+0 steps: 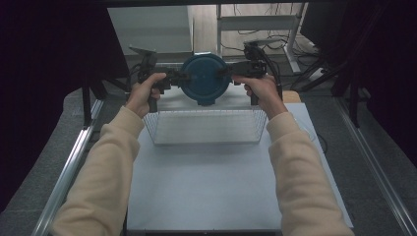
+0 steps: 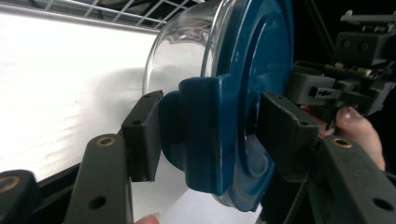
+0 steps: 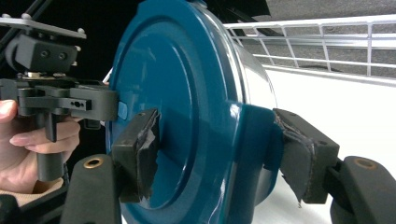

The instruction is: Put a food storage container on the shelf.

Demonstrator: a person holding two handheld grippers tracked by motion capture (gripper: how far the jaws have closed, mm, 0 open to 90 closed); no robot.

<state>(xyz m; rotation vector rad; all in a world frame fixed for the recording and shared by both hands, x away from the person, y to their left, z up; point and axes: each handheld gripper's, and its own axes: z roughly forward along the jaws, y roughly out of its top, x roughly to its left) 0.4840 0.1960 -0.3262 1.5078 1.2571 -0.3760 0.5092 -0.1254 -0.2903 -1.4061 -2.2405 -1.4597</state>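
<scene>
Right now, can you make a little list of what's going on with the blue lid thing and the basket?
held thing: clear container with a blue lid, turned on its side, lid facing the person
left hand-held gripper: clamped on the lid's left clip
right hand-held gripper: clamped on the lid's right clip
where: lifted up, around the wire basket's far side
wire basket: white, on the white mat
inside the container: cannot tell
</scene>
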